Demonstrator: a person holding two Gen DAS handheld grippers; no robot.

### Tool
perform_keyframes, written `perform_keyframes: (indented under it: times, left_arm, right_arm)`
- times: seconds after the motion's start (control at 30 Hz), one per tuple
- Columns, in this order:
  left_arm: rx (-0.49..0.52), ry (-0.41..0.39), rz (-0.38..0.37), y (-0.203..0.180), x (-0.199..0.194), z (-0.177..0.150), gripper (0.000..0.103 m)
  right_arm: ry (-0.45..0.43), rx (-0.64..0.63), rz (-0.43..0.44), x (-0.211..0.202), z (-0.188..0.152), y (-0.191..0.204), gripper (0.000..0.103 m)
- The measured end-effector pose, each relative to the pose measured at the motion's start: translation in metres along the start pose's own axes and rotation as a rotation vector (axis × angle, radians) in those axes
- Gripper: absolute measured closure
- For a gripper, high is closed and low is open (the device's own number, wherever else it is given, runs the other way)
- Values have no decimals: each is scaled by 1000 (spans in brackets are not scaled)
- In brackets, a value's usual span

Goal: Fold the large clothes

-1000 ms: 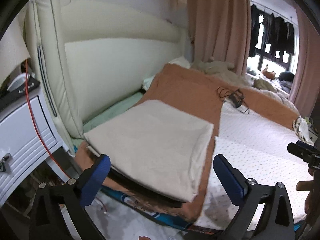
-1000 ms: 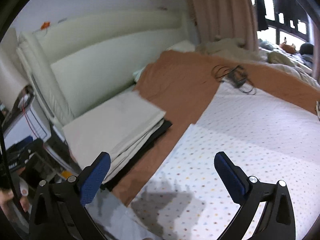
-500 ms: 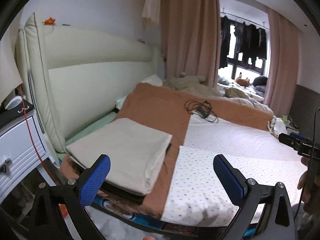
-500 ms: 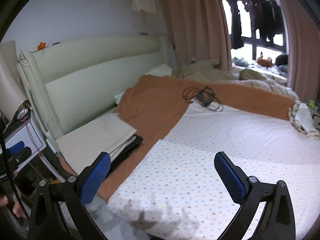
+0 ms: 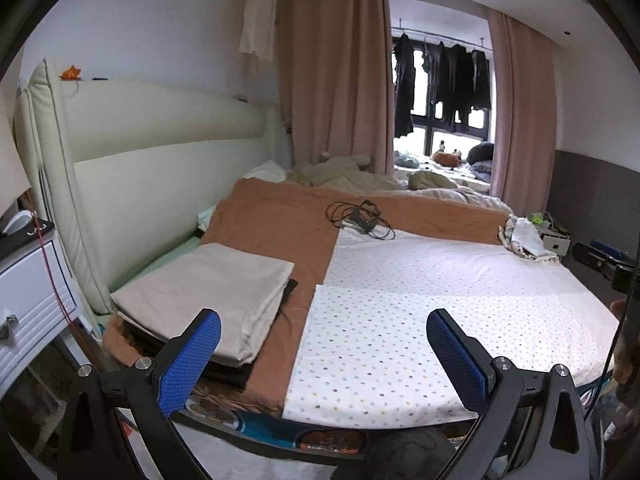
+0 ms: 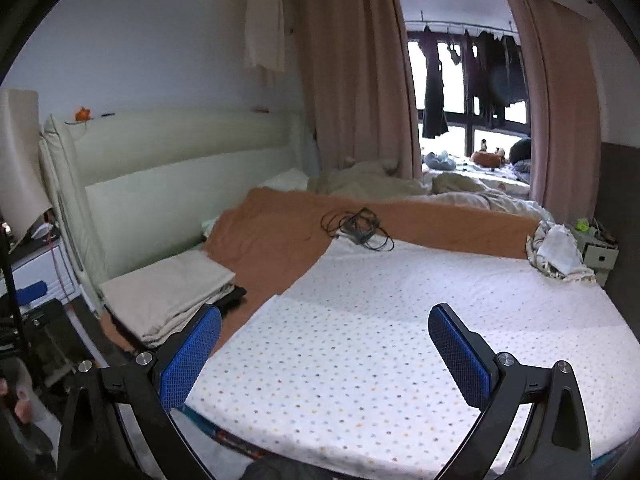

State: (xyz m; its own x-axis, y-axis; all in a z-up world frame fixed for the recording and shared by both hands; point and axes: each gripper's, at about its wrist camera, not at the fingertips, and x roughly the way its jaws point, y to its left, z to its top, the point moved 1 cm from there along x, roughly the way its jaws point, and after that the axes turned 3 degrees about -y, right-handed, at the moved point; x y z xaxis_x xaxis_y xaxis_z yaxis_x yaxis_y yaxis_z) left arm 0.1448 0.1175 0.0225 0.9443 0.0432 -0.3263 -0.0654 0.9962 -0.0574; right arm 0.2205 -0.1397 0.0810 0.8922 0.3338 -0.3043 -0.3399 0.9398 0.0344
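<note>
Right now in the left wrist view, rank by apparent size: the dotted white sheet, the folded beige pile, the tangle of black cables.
1. Dotted white sheet, largest.
2. Folded beige pile.
3. Black cables, smallest, though they lie farther from the camera.

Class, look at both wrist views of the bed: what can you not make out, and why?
- Dark clothes under the beige folded stack: covered, both views.
- Crumpled cloth at the bed's far corner: too small to identify.
- Cable tangle: too small, what it connects is unclear.

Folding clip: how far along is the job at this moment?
Done: a folded beige cloth tops a neat stack on the bed's left corner. In hand: nothing; left gripper and right gripper hang open, empty. Left: apparently the crumpled white garment at the far right edge.
</note>
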Motion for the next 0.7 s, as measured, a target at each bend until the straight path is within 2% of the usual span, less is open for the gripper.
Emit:
perform_keyframes:
  times: [0.53,0.7]
  left_arm:
    - [24,-42,-21,-48,-29,-43,0]
    - [5,-47,-39,-59,-42,-51,0]
  right_arm:
    - [-29,41,-107,-78,-58,-46,0]
    - [-4,54,-142,-85,-76,-51,0]
